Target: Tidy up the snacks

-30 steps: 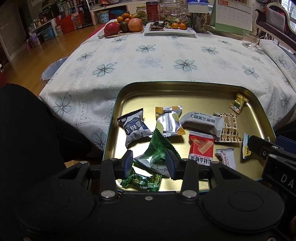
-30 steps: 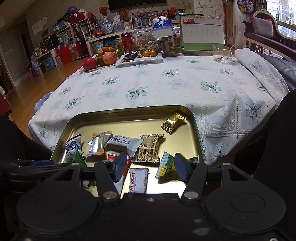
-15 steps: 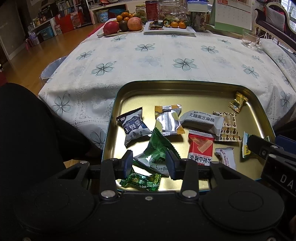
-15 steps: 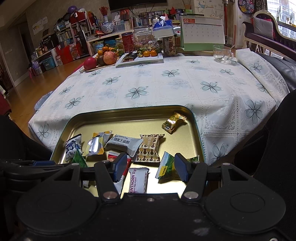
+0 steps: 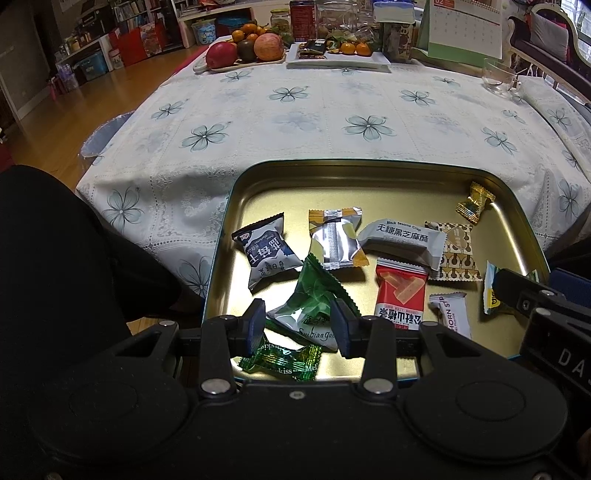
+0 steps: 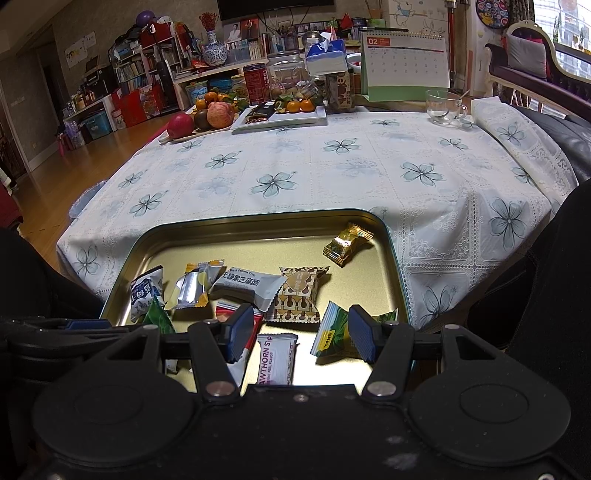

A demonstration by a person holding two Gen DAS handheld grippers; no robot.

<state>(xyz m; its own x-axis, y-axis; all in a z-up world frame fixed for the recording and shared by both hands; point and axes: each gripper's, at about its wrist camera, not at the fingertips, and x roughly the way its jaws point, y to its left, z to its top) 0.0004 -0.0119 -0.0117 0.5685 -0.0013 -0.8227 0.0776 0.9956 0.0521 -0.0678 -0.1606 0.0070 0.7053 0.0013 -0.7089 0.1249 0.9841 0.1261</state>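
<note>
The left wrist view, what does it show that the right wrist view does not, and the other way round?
Only the left wrist view shows the dark green twisted candy at the tray's near edge, below the open left gripper. Only the right wrist view shows the blue-and-white vase on the shelf and the open right gripper over the hawthorn packet. Both show the gold tray, the black sesame crisp packet, the gold candy and the desk calendar.
</note>
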